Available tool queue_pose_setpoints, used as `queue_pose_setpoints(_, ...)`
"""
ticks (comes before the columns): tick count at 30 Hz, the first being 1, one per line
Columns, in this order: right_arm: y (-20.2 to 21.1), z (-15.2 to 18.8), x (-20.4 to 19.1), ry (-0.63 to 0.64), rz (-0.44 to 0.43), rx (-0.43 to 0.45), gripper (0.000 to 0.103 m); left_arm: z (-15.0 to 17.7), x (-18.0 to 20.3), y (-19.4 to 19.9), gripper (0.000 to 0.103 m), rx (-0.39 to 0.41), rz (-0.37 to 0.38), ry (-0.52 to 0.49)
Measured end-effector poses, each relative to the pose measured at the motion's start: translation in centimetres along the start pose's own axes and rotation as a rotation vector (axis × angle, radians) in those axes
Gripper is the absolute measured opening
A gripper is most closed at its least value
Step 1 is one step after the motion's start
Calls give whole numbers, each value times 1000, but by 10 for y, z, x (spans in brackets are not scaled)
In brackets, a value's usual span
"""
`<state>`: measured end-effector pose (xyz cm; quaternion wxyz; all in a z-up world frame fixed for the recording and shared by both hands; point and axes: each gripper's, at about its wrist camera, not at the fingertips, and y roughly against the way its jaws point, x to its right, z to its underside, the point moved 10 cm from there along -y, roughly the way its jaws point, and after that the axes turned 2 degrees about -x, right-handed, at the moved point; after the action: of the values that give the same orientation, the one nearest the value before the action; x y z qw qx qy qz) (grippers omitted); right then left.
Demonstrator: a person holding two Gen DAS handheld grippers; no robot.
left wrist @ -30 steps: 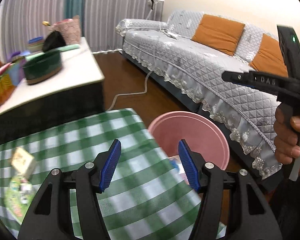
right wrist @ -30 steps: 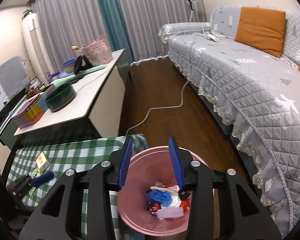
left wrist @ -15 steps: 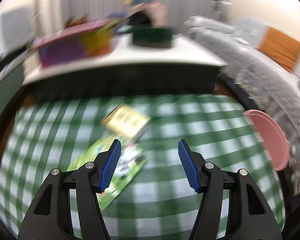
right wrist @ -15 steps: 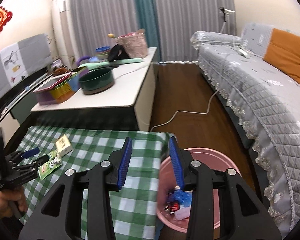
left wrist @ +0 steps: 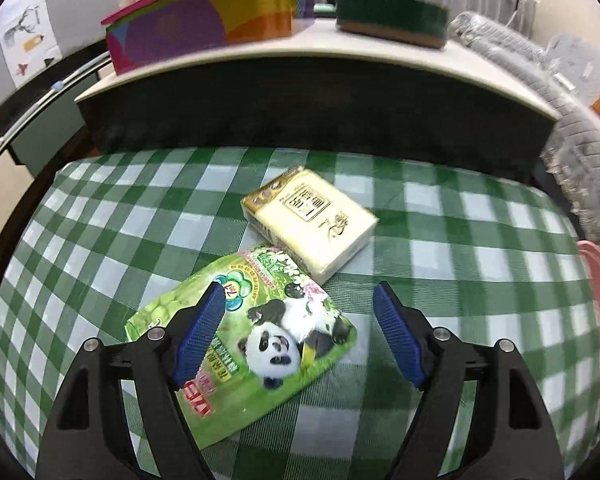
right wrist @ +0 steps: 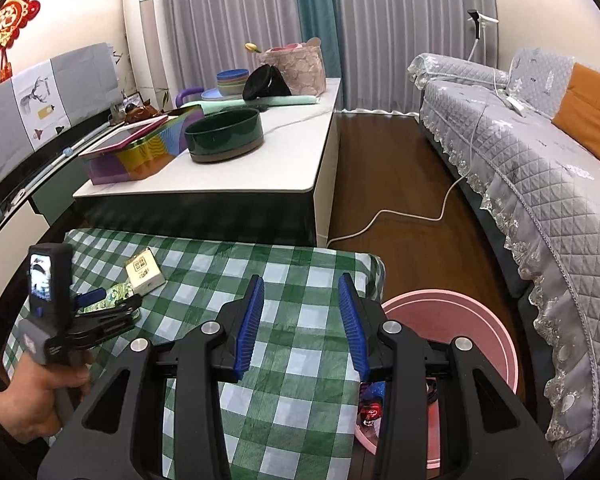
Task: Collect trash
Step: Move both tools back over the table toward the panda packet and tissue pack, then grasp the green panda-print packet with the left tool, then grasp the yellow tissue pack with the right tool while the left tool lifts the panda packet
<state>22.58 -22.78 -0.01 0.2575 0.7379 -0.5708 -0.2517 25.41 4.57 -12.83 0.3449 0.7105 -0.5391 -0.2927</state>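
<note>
A green panda-print wrapper lies flat on the green checked tablecloth, and a cream tissue pack rests just behind it, overlapping its far edge. My left gripper is open and hovers right over the wrapper, its jaws on either side of it. In the right wrist view the wrapper and the pack sit at the table's left, under the left gripper. My right gripper is open and empty over the table's right edge, next to the pink bin with trash in it.
A white sideboard behind the table carries a dark green bowl, a colourful box and a basket. A grey quilted sofa stands at the right, and a white cable lies on the wood floor.
My left gripper has swung from over the pink bin to the left and down over the wrapper and tissue pack. My right gripper has drawn back from the bin to over the table edge.
</note>
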Motion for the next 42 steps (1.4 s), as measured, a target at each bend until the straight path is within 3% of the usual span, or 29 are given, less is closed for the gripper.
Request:
queue_pose_setpoints(5,-6,2,-5,14,4,-13,40,8,-3,-13,72,-35,-52,7)
queue_pose_setpoints(11,-20,7,-18,39,2,-38,40,8,-9,-7,23,-45,-39,28)
queue_pose_setpoints(12,-23,8,-22,47,1,-44,40,8,-12,-5,8,-46,-38,33)
queue_pose_setpoints(13,-25,9,-26,54,0,-47,40,7,-13,-3,6,-43,-36,38)
queue_pose_setpoints(22,-37,20,-69,113,-51,-56,39,-15,-38,43,2,64,18,51)
queue_pose_setpoints(29,-45,30,-115,161,-128,-42,40,-39,-77,86,0,154,64,123)
queue_pose_setpoints(33,-57,32,-141,170,-166,-41,53,-49,-95,101,0,179,111,161)
queue_pose_setpoints(38,-82,31,-169,168,-193,-61,59,-57,-110,111,0,185,168,198)
queue_pose_setpoints(42,-109,26,-192,165,-213,-88,70,-62,-117,113,0,190,185,207)
